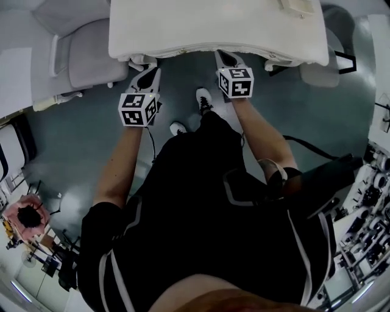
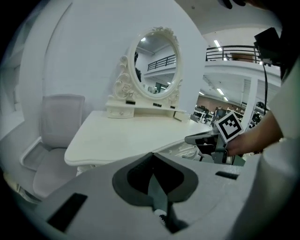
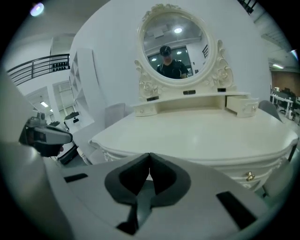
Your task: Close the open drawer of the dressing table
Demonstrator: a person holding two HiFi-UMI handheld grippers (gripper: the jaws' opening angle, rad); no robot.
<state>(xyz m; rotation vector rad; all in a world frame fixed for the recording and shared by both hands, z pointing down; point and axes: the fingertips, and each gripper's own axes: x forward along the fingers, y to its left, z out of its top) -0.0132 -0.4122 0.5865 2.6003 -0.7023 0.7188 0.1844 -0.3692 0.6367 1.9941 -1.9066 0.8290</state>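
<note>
The white dressing table [image 1: 183, 36] fills the top of the head view, with an oval mirror [image 3: 176, 49] at its back. A small drawer [image 3: 241, 105] on the mirror shelf's right side stands pulled out; it also shows as the small drawer [image 2: 180, 115] and the small drawer [image 1: 298, 6]. My left gripper [image 1: 144, 64] and right gripper [image 1: 226, 58] both point at the table's front edge, well short of that drawer. The left gripper [image 2: 152, 161] has its jaws together on nothing. The right gripper [image 3: 150, 161] is likewise shut and empty.
A grey padded chair [image 1: 91, 55] stands left of the table and another seat [image 1: 318, 73] at its right. A front drawer with a gold knob [image 3: 250, 176] sits under the tabletop. Racks of equipment [image 1: 372, 201] line the right; the person's shoes [image 1: 204, 100] are below the table edge.
</note>
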